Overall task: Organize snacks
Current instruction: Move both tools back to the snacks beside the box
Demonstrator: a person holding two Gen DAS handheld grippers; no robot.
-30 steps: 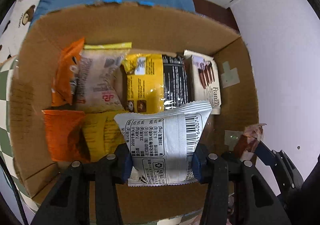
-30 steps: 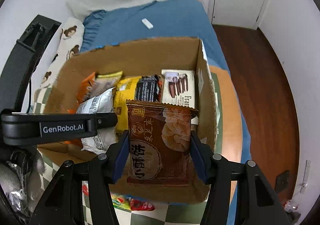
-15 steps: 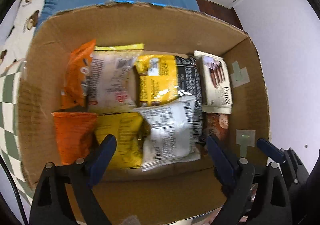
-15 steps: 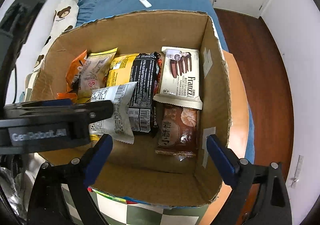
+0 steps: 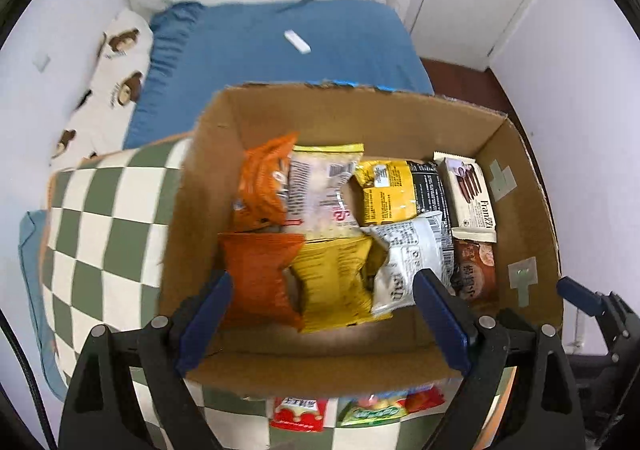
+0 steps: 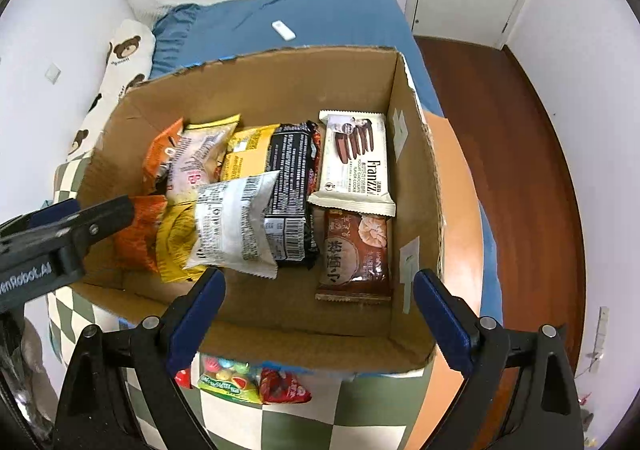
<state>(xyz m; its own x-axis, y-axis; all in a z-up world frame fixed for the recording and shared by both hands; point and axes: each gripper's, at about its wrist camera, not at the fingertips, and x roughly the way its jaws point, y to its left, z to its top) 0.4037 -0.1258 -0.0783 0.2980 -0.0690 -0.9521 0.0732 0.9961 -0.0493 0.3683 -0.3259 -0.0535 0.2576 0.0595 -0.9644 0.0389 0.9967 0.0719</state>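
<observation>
An open cardboard box (image 5: 332,114) (image 6: 260,82) holds several snack packets. A white barcode packet (image 5: 408,250) (image 6: 236,226) lies tilted over a yellow packet (image 5: 336,282) and a yellow-and-black one (image 6: 280,170). The brown cookie packet (image 6: 356,254) (image 5: 474,270) lies flat by the right wall, below a cream Franzzi packet (image 6: 356,162). An orange packet (image 5: 256,278) sits at the left. My left gripper (image 5: 322,278) hangs open and empty above the box's near edge. My right gripper (image 6: 318,276) is also open and empty over the near wall.
The box stands on a green-and-white checkered cloth (image 5: 100,210). Loose snacks lie in front of it: a red packet (image 5: 298,414) and a green candy bag (image 6: 228,382). Behind is a blue bed (image 5: 280,62). A wooden floor (image 6: 500,110) lies to the right.
Both grippers opened. The left let go of the white barcode packet, the right of the brown cookie packet; both now lie in the box. The left gripper drew back and upward.
</observation>
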